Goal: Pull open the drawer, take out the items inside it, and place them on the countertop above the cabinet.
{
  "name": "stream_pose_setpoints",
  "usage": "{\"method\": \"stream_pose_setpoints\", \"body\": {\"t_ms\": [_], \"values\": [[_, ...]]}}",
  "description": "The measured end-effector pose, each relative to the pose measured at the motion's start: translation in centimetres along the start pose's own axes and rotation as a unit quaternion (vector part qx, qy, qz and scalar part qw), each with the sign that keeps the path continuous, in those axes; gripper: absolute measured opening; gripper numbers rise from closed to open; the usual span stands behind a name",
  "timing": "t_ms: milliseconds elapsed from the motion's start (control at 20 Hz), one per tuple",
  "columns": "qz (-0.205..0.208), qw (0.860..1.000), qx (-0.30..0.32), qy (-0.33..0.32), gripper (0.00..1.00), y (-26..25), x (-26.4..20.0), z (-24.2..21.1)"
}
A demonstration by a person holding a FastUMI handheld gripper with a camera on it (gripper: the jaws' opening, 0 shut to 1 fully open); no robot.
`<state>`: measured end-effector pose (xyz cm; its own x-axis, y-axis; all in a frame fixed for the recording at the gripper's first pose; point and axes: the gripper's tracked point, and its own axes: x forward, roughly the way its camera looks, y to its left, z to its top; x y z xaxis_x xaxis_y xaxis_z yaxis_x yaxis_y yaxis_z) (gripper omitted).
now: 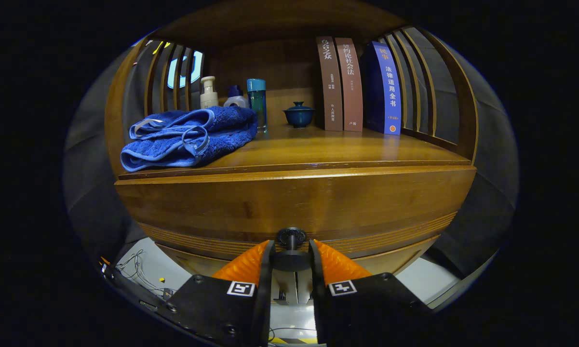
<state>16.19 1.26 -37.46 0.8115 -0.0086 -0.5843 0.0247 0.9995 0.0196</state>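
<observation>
A wooden cabinet fills the view, its drawer front [294,202] right ahead of me and shut flush. A dark round knob [291,239] sticks out of the drawer's lower middle. My gripper [291,250] sits around that knob, one finger on each side, and both fingers appear to press on it. The drawer's contents are hidden. Above the drawer lies the countertop [328,147], a glossy wooden shelf. A folded blue towel [188,137] rests on the countertop's left part.
At the back of the countertop stand a cream pump bottle [208,92], a white bottle [235,98], a teal bottle [257,103], a small dark lidded cup [299,114] and three upright books [359,84]. Slatted wooden sides close in the shelf. Cables lie on the pale floor [142,272] below left.
</observation>
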Motion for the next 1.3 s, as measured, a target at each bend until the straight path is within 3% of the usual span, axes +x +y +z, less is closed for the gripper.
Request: {"method": "stream_pose_setpoints", "body": {"t_ms": [100, 450, 1300], "values": [[-0.004, 1.0, -0.01, 0.0, 0.31, 0.0, -0.2, 0.0], [0.0, 1.0, -0.008, 0.014, 0.31, 0.2, -1.5, -0.6], [-0.007, 0.999, -0.008, 0.046, 0.31, -0.3, -14.2, -6.0]]}}
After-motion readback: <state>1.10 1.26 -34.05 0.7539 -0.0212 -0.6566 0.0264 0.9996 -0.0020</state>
